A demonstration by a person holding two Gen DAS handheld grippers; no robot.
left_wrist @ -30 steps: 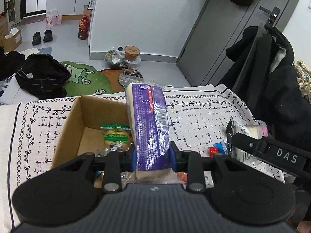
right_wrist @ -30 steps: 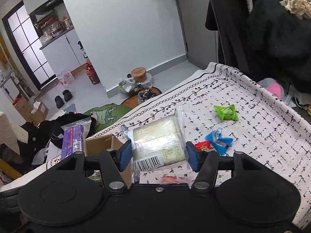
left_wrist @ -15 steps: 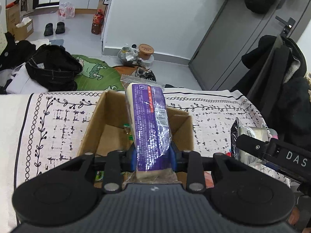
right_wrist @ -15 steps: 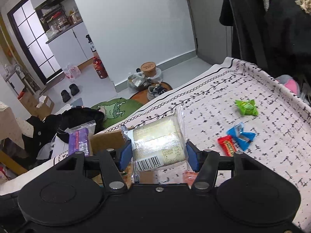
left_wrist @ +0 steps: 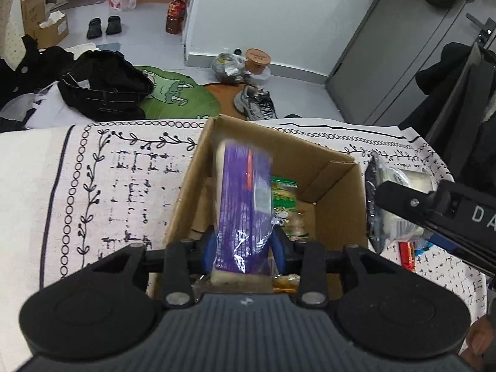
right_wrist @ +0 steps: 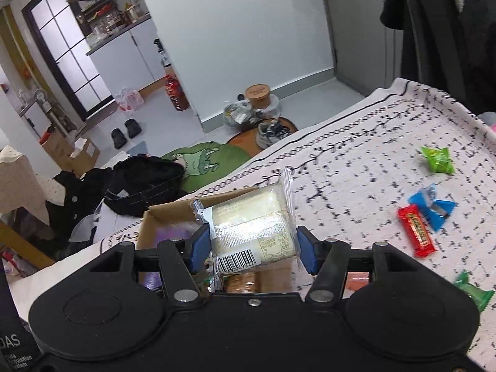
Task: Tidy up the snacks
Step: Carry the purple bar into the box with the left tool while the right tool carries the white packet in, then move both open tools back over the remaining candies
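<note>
Both wrist views close above cardboard box (left_wrist: 336,186) (shared).

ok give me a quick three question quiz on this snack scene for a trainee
1. True or false: the left gripper holds the purple pack over the box.
2. The pack in the right gripper shows: A) a barcode B) a cartoon frog C) nothing printed.
3. Fill in: the red bar on the cloth touches a ____ candy.

Key: 1 true; 2 A; 3 blue
</note>
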